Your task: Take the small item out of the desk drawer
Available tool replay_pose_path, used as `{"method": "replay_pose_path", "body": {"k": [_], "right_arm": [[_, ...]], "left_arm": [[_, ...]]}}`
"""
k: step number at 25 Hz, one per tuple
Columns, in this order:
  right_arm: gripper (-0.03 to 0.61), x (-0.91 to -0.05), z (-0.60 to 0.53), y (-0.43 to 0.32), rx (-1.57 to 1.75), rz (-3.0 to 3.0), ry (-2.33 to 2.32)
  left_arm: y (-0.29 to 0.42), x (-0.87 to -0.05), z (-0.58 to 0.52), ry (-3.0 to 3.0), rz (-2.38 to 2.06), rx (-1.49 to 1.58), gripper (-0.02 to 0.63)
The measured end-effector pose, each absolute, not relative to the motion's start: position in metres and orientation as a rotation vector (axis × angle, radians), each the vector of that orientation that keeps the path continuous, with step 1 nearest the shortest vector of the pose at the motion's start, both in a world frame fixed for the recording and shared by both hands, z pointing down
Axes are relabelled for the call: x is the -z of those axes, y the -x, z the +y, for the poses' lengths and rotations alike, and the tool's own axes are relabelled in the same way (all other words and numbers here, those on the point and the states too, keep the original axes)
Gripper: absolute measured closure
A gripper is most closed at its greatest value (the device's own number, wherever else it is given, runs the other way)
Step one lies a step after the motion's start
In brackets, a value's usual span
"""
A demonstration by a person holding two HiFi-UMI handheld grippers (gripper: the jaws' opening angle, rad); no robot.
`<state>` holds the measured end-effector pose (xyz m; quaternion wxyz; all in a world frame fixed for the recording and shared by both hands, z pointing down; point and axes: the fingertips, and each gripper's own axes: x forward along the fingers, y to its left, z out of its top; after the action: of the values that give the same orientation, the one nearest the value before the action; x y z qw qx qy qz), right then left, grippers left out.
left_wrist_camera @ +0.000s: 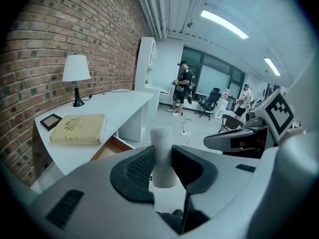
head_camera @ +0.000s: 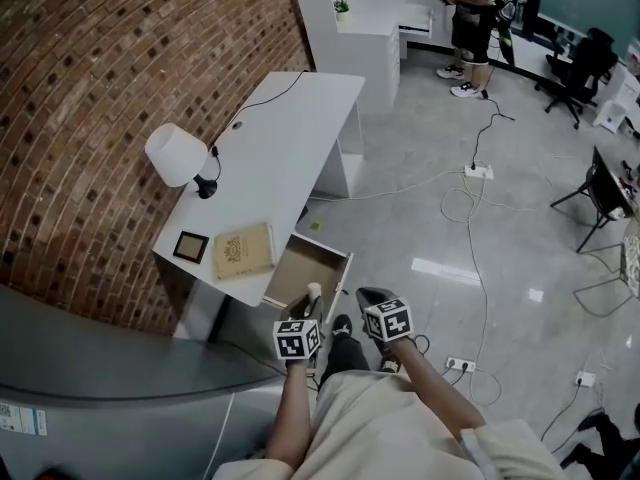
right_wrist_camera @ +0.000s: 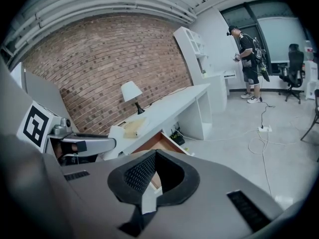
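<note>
Head view: a small white cylinder [head_camera: 314, 293] is held upright by the left gripper [head_camera: 308, 313] above the open desk drawer [head_camera: 300, 268], with the right gripper [head_camera: 372, 298] just beside it.

Left gripper view: the cylinder [left_wrist_camera: 162, 138] is clamped between the jaws of the left gripper [left_wrist_camera: 162, 153].

Right gripper view: the jaws of the right gripper [right_wrist_camera: 155, 153] are closed together, empty.

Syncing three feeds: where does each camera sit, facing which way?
Head view: on the person's head, steeply down at white desk and open drawer; forearms, left hand-held gripper, right hand-held gripper show.
Left gripper view: on that hand-held gripper, along jaws clamping a white cylinder, deskward; the other beside.
Right gripper view: on its hand-held gripper, along closed jaws, deskward; the other beside.
Shared: desk, lamp.
</note>
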<state>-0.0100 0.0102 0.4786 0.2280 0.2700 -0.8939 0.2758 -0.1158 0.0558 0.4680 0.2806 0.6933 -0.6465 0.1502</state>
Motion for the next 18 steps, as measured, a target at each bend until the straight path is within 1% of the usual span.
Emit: {"method": "replay_pose_path", "body": {"k": [12, 18], "right_arm": [[0.554, -0.472, 0.006, 0.016, -0.741, -2.473, -0.686], [0.554, -0.485, 0.007, 0.018, -0.623, -2.42, -0.587]], "left_arm": [[0.12, -0.455, 0.049, -1.864, -1.765, -0.396, 0.491], [0.125, -0.46, 0.044, -1.845, -1.769, -0.396, 0.491]]}}
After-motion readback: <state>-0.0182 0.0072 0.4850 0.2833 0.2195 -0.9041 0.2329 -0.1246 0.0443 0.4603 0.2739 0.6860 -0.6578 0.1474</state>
